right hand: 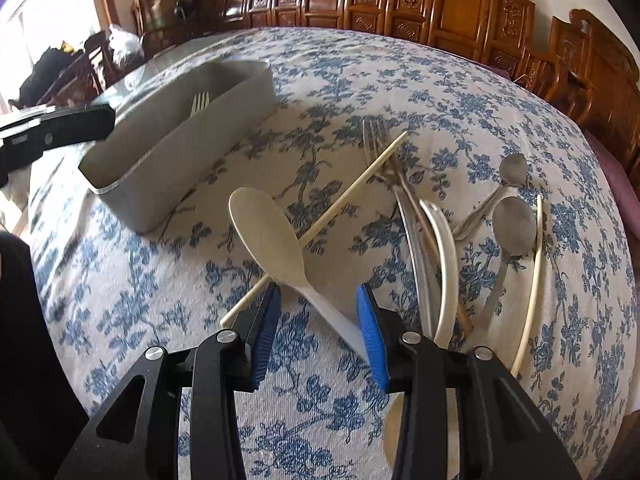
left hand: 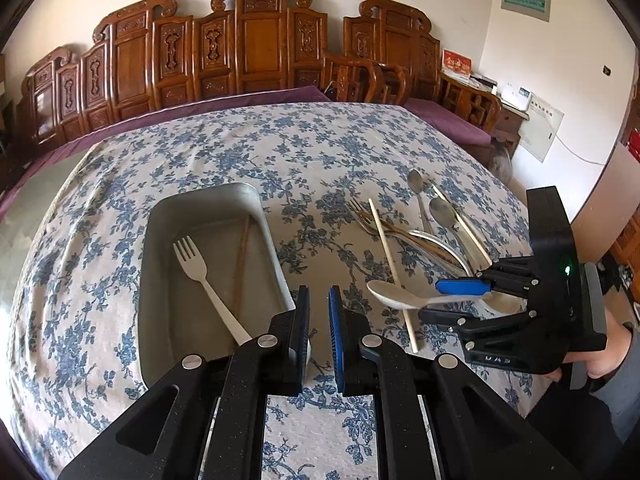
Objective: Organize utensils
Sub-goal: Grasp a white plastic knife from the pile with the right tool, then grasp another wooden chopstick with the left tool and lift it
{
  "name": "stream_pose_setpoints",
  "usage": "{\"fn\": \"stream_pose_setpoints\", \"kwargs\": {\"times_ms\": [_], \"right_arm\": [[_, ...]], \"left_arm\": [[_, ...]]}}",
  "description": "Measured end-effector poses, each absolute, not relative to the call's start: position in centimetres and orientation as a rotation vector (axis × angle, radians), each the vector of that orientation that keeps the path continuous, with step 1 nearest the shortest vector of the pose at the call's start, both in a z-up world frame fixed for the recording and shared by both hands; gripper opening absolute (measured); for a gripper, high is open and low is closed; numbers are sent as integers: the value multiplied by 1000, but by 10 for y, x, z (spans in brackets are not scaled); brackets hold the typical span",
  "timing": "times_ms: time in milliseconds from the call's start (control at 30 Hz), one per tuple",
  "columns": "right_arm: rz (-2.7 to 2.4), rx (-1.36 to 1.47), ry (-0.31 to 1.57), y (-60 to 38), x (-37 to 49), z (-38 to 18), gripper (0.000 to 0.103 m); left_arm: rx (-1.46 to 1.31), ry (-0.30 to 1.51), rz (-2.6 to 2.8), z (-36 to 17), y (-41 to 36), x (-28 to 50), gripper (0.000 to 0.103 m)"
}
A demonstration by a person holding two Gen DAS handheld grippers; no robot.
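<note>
A grey tray point(left hand: 264, 216) on the flowered tablecloth holds a white fork point(left hand: 200, 276) and a brown chopstick point(left hand: 241, 264). My left gripper point(left hand: 319, 290) hovers shut and empty at the tray's near right corner. A cream spoon point(right hand: 268, 232) lies across a pale chopstick point(right hand: 360, 184). My right gripper point(right hand: 319, 289) is open around the spoon's handle; the handle runs diagonally to the right pad and the left pad stands apart from it. Right of the spoon lie metal forks point(right hand: 374, 136), two metal spoons point(right hand: 514, 224), a curved cream utensil point(right hand: 446, 248) and another pale chopstick point(right hand: 534, 272).
A carved wooden bench point(left hand: 256, 40) with purple cushions runs behind the table. The tray point(right hand: 180, 152) stands left of the utensil pile, with bare cloth between them. A hand point(left hand: 600, 364) holds the right gripper point(left hand: 430, 300). The left gripper's body point(right hand: 60, 124) shows at the right wrist view's left edge.
</note>
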State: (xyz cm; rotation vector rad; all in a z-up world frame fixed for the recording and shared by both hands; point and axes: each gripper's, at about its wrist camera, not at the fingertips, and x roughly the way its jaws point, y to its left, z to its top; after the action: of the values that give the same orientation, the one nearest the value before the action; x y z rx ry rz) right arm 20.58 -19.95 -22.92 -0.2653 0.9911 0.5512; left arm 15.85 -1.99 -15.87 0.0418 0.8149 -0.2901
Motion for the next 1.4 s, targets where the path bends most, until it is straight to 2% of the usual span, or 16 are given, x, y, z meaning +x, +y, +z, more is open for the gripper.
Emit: {"fn": "stream_pose_setpoints", "kwargs": {"times_ms": [67, 267, 367, 633, 1033, 1167, 1400], "right_arm": [[548, -292, 993, -197, 204, -232, 42], [560, -289, 984, -197, 203, -231, 13], [566, -246, 971, -201, 203, -225, 4], [518, -113, 891, -227, 213, -201, 4], [386, 2, 863, -270, 234, -196, 4], [366, 16, 859, -274, 238, -197, 4], [363, 23, 856, -276, 238, -196, 4]], "left_arm": [[45, 816, -292, -159, -22, 158, 9], [60, 815, -301, -162, -29, 157, 9], [61, 812, -305, -163, -32, 155, 9], [66, 811, -313, -168, -45, 155, 9], [110, 840, -358, -180, -85, 170, 9], [138, 864, -363, -188, -100, 179, 14], [162, 903, -362, -203, -117, 198, 14]]}}
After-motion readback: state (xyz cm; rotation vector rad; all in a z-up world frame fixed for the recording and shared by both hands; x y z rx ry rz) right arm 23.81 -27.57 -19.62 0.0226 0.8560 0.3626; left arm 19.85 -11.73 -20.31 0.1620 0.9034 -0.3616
